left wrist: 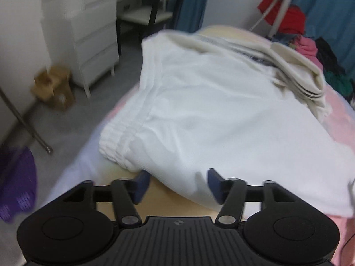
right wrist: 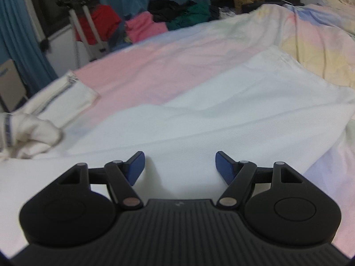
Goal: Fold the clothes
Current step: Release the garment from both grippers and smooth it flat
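Left gripper (left wrist: 177, 185): fingers wide apart, nothing clamped; the hem of the white garment (left wrist: 221, 115) lies just past the tips.
Right gripper (right wrist: 180, 169): fingers wide apart, empty, over white cloth (right wrist: 199, 119) (the same garment, it seems).
White garment: centre of the left view, elastic waistband at centre left, spread on the bed (left wrist: 339, 119).
Cream striped garment (left wrist: 295, 66): upper right, resting on the white one.
Bedsheet (right wrist: 155, 66): pastel pink, across mid-frame of the right view.
Clothes pile (right wrist: 168, 20): top centre.

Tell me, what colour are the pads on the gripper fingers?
Dark blue; the pads show sharpest in the right wrist view.
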Demonstrator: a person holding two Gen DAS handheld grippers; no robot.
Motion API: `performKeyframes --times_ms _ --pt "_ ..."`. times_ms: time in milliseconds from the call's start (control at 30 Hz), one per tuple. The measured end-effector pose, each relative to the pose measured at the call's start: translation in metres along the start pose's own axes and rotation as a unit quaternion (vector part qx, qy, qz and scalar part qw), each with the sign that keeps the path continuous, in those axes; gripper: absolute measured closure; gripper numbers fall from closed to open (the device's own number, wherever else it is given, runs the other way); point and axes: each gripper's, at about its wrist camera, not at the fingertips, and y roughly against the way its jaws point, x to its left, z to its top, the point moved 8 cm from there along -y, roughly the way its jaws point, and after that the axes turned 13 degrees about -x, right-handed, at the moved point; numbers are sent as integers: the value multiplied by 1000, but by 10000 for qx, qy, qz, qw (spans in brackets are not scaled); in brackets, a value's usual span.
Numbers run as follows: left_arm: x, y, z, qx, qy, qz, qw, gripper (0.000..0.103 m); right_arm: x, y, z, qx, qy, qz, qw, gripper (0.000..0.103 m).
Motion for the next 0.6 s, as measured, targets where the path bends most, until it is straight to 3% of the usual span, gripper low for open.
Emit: performKeyframes --times_ms 33,167,367,600 --pt "-3 10 0 -184 -120 31 9998 23 5 4 3 -52 -13 112 9999 31" --pt "-43 28 16 -1002 -602 -65 9931 16 24 24 17 -294 -24 576 9979 31" --pt "-122 32 31 -1728 -527 -825 9801 14 42 47 27 -552 187 948 9938 31" --pt "-209 7 32 -1869 -397 -1673 9672 14 53 62 34 -867 154 1359 9868 31"
